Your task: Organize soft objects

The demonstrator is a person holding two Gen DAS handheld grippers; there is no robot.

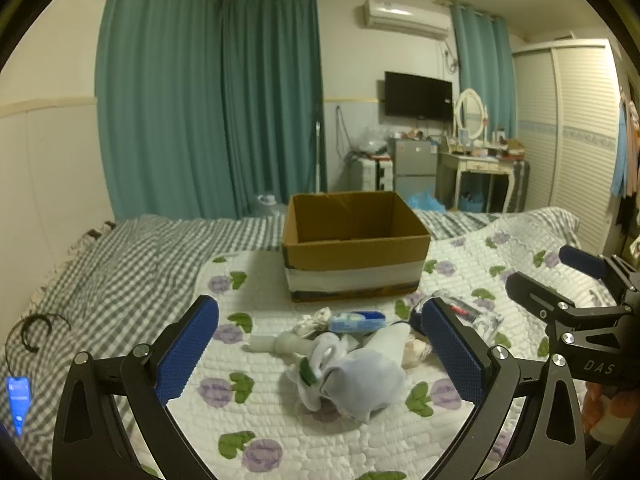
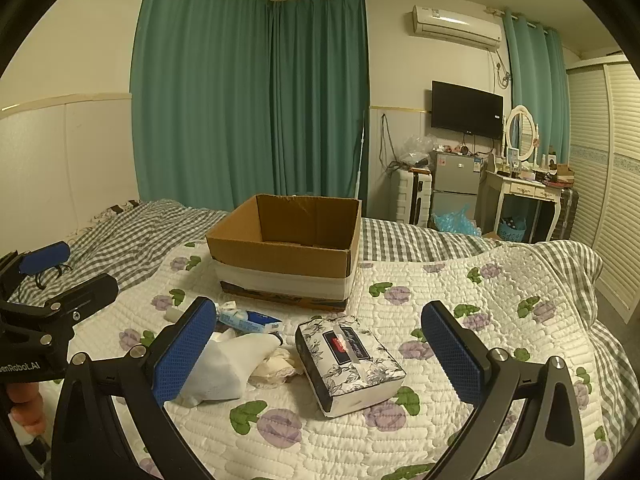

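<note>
An open, empty cardboard box [image 1: 352, 244] stands on the floral quilt [image 1: 280, 432]; it also shows in the right wrist view [image 2: 286, 252]. In front of it lies a small heap: a pale blue and white bundle of socks [image 1: 352, 380], a white sock [image 2: 228, 364], a cream cloth [image 2: 276, 366], a blue and white packet [image 1: 356, 321] and a white bottle [image 1: 280, 344]. A floral tissue pack [image 2: 348, 364] lies beside them. My left gripper [image 1: 320, 352] is open above the sock bundle. My right gripper [image 2: 320, 356] is open over the tissue pack.
A grey checked sheet [image 1: 132, 256] covers the bed's far and left side, with a black hairband [image 1: 36, 330] and a blue tag [image 1: 18, 400] on it. Green curtains [image 1: 208, 100], a small fridge [image 1: 414, 164], a dressing table [image 1: 480, 168] and a wardrobe [image 1: 572, 128] stand beyond.
</note>
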